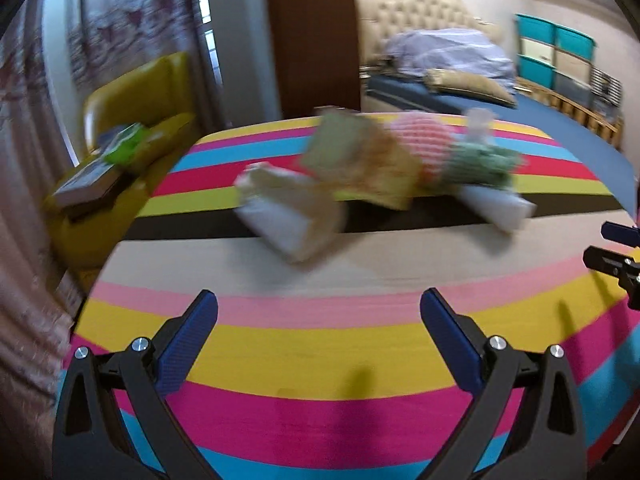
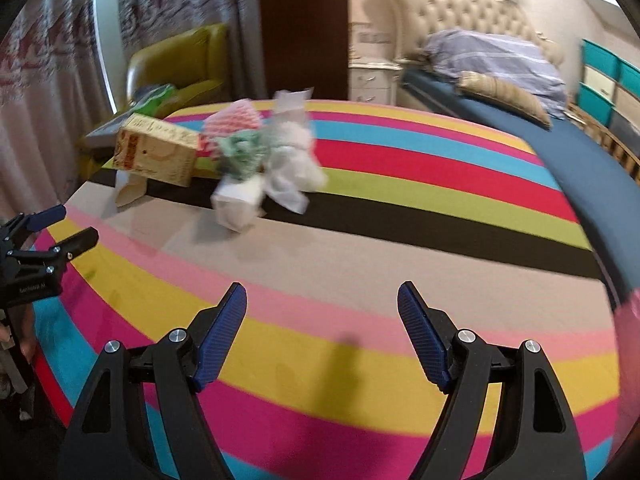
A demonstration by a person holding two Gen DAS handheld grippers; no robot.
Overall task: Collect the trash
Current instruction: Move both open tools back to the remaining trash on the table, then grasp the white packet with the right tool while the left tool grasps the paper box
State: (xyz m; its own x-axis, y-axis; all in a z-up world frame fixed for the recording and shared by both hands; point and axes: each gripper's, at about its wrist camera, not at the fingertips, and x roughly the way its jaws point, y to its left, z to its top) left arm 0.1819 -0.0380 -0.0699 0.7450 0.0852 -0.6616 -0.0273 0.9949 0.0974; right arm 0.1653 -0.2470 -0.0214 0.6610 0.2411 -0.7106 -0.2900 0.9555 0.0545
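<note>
Both tongs (image 1: 319, 308) (image 2: 322, 300) spread, empty — printed carton (image 2: 156, 150) beyond, lettering blurred.

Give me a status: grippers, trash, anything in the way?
Left gripper and right gripper both open, empty. Trash pile ahead on the striped cloth: cardboard box, crumpled wrappers, untouched. Nothing between grippers and pile.
</note>
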